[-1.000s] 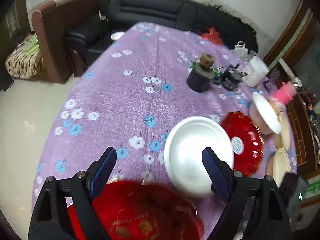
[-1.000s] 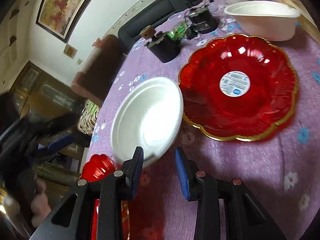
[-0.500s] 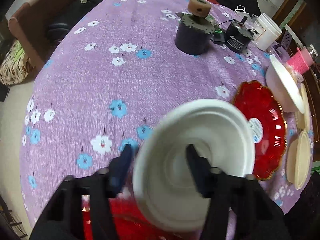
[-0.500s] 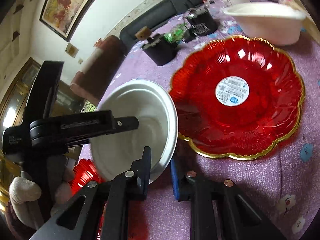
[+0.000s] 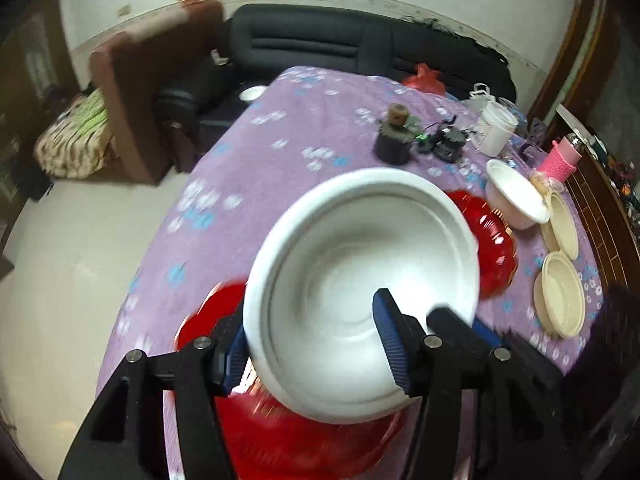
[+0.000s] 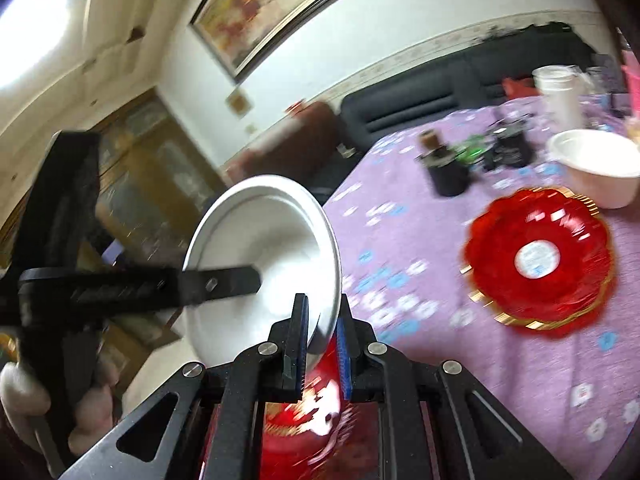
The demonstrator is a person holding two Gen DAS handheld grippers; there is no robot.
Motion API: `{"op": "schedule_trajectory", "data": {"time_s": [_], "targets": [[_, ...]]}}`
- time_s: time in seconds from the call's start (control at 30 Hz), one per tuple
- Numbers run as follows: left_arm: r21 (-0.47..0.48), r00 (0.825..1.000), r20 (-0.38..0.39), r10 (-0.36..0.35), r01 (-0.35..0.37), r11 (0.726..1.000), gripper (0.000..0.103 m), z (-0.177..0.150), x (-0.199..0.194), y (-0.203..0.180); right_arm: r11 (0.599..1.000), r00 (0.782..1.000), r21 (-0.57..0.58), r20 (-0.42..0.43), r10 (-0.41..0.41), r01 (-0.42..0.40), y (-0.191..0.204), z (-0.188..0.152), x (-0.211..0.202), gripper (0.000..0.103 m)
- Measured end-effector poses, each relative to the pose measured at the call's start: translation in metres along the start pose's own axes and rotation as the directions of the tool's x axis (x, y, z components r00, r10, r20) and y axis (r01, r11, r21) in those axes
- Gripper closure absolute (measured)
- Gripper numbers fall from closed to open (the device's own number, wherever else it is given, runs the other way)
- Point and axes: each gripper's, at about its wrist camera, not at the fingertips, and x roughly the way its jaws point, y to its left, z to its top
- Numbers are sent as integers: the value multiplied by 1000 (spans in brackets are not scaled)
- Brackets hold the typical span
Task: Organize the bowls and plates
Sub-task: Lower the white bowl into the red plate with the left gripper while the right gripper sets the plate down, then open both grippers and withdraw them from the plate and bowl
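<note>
A white foam bowl (image 5: 360, 280) is held in the air, tilted, by both grippers. My left gripper (image 5: 312, 344) is shut on the bowl's near rim, one finger inside and one outside. My right gripper (image 6: 322, 328) is shut on the bowl's (image 6: 264, 248) lower rim. A red plate (image 5: 296, 440) lies under the bowl at the table's near edge. A second red plate (image 6: 540, 260) with a white sticker lies on the purple cloth. Another white bowl (image 6: 596, 164) stands beyond it.
Two cream bowls (image 5: 560, 296) sit at the right of the table. A dark cylinder (image 5: 394, 140), a black device (image 5: 450, 144), a white tub (image 5: 498, 128) and a pink cup (image 5: 560, 160) stand at the far side. A black sofa (image 5: 360, 52) is behind the table.
The white bowl has been lifted off the table and tilted. The left gripper closed on its rim and the right gripper's jaws closed further on its edge.
</note>
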Motion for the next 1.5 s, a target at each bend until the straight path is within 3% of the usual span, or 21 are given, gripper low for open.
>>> {"op": "schedule_trajectory", "data": {"time_s": [0.17,0.3,0.37,0.5,0.6,0.77,0.9,0.97,1.03,1.1,1.17,1.23,1.27,1.3,1.37,1.47,1.5], "targets": [[-162,995,-99,-23,7,987,47,-51,19,51,996,992,-68,-115,53,-61,26,-23,17,87],[-207,990,-141,27,-56,977,47,-73,37,69,981,983,-192,-181,-13,-22,51,-48,35,86],[-216,992,-125,28,-54,975,45,-75,39,72,977,979,-214,-200,-29,-15,55,-57,40,85],[-140,994,-73,86,-96,986,33,-69,39,57,975,981,-223,-183,-65,23,51,-60,41,85],[-111,994,-70,79,-86,990,32,-65,46,47,979,983,-195,-162,-89,56,44,-57,38,84],[-125,998,-34,55,-58,990,32,-58,42,43,984,985,-151,-128,-111,91,32,-49,32,83],[-143,998,12,64,-62,988,31,-58,30,43,987,986,-122,-116,-122,108,24,-43,29,71],[-165,998,30,46,-41,985,31,-62,21,46,986,984,-113,-115,-136,123,21,-42,30,71],[-178,997,63,50,-38,983,31,-66,11,47,981,983,-110,-75,-165,157,20,-40,24,71],[-167,984,143,102,-78,983,31,-73,-9,42,966,974,-123,13,-227,227,21,-37,12,71],[-163,959,231,166,-130,978,31,-82,-32,37,937,946,-150,124,-298,315,25,-34,-3,71],[-166,927,304,220,-176,970,25,-90,-52,34,890,893,-176,253,-372,421,33,-34,-16,71],[-175,893,356,275,-225,958,17,-96,-67,30,858,853,-184,330,-406,479,39,-37,-23,62],[-182,868,390,308,-256,950,13,-101,-78,29,836,821,-185,384,-422,516,43,-41,-27,39],[-185,831,436,345,-292,938,12,-106,-96,27,790,750,-181,491,-443,586,52,-52,-34,9],[-176,802,477,360,-314,933,10,-116,-117,26,715,682,-215,566,-464,666,66,-60,-38,8],[-167,803,482,350,-308,937,10,-118,-121,27,690,678,-239,561,-476,683,71,-59,-40,8]]}}
